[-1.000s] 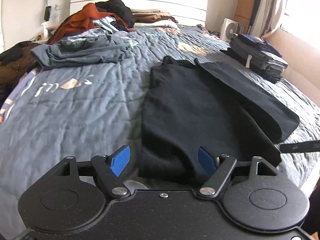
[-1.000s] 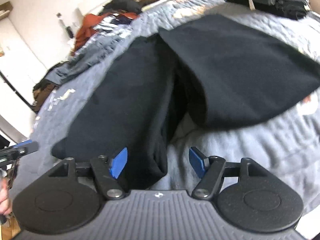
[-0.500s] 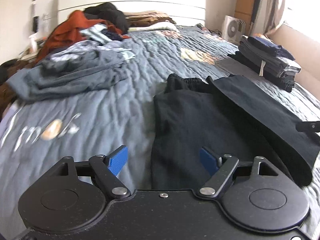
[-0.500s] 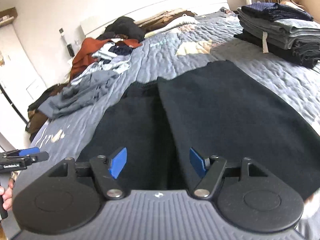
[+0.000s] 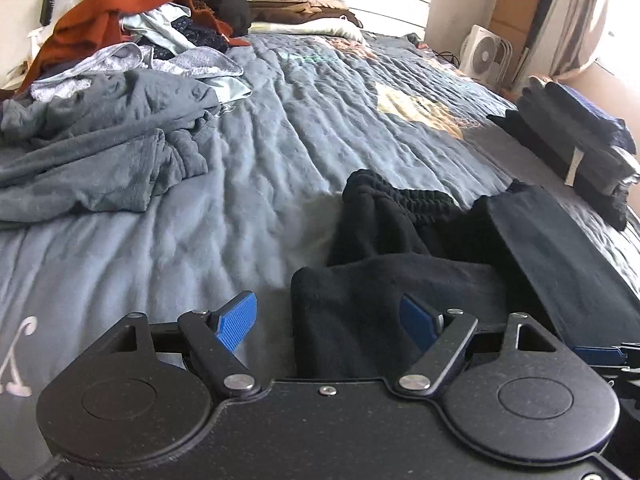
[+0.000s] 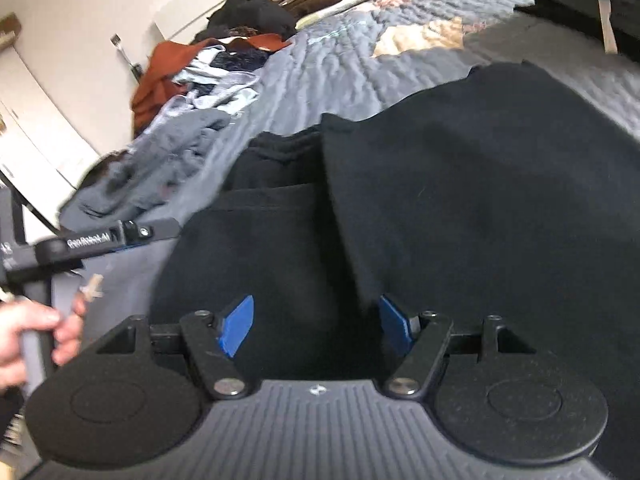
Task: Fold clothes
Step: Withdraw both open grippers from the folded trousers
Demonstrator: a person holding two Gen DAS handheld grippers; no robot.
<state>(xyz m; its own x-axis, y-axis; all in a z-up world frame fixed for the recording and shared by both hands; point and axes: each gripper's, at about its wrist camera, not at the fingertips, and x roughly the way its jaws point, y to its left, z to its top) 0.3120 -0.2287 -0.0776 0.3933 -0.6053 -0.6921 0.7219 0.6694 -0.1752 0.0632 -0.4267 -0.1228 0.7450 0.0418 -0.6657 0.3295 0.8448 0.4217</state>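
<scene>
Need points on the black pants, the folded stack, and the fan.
black pants (image 5: 384, 320), left wrist view, on the near folded leg.
folded clothes stack (image 5: 576, 148), left wrist view, on its side.
white fan (image 5: 486, 56), left wrist view, on the grille.

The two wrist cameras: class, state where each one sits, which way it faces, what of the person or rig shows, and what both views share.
Left wrist: behind the open left gripper, facing up the bed toward the headboard; right gripper's tip at right edge.
Right wrist: behind the open right gripper, facing the black trousers; a hand holding the other gripper at left.
Shared: trousers, orange garment.
</scene>
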